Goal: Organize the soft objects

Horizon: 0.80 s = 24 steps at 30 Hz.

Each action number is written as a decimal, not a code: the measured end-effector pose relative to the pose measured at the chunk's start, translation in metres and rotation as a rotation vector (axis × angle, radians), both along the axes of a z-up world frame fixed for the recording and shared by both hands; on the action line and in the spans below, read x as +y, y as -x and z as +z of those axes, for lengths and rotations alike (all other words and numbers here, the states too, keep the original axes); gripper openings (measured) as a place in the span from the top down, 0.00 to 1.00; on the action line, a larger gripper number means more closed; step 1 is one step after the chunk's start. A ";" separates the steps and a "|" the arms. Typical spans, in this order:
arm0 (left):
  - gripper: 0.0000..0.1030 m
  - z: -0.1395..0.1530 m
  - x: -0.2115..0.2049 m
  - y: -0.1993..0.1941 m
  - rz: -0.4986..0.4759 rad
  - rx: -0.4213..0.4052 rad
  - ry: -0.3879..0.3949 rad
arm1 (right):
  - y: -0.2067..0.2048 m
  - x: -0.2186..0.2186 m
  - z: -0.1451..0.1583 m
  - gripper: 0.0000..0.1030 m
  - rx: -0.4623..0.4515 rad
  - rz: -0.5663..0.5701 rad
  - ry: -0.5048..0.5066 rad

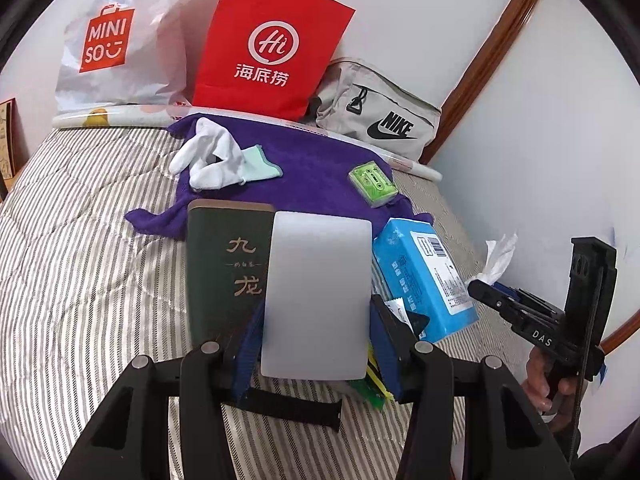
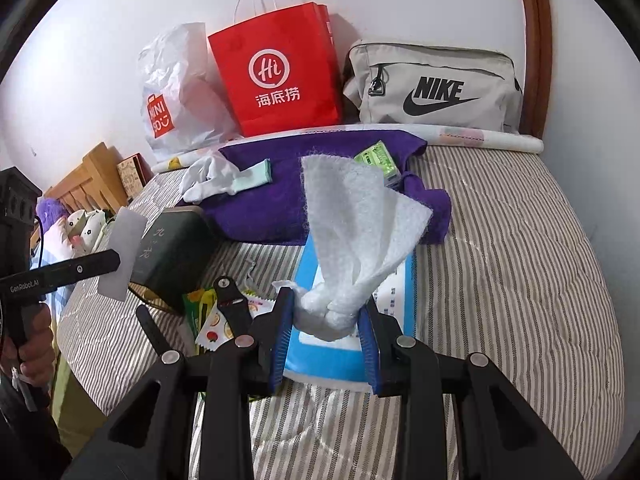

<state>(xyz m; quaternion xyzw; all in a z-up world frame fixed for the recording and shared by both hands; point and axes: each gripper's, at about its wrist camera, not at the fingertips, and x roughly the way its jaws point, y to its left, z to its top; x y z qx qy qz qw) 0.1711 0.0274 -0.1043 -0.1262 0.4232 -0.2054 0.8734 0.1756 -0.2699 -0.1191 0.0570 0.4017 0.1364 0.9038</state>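
My left gripper (image 1: 316,344) is shut on a white sponge block (image 1: 318,292) and holds it upright above the striped bed; it also shows in the right wrist view (image 2: 124,250). My right gripper (image 2: 326,336) is shut on a white tissue (image 2: 356,236), bunched at the jaws and fanned out above the blue tissue pack (image 2: 320,348). The pack also shows in the left wrist view (image 1: 424,276). White gloves (image 1: 208,156) and a green cassette-like box (image 1: 372,184) lie on a purple towel (image 1: 316,168).
A dark green book (image 1: 218,272) stands beside the sponge. A red paper bag (image 1: 272,44), a white Miniso bag (image 1: 108,44) and a grey Nike bag (image 1: 380,116) lean on the wall at the back. Snack packets (image 2: 208,320) lie near the bed edge.
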 end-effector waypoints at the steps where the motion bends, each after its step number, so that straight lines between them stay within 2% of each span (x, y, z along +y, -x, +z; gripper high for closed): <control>1: 0.53 0.000 -0.001 -0.002 -0.002 0.003 -0.002 | -0.002 -0.001 0.000 0.69 -0.001 -0.001 -0.002; 24: 0.53 0.003 -0.021 -0.035 -0.015 0.016 -0.025 | -0.034 0.005 0.000 0.69 -0.010 0.014 -0.033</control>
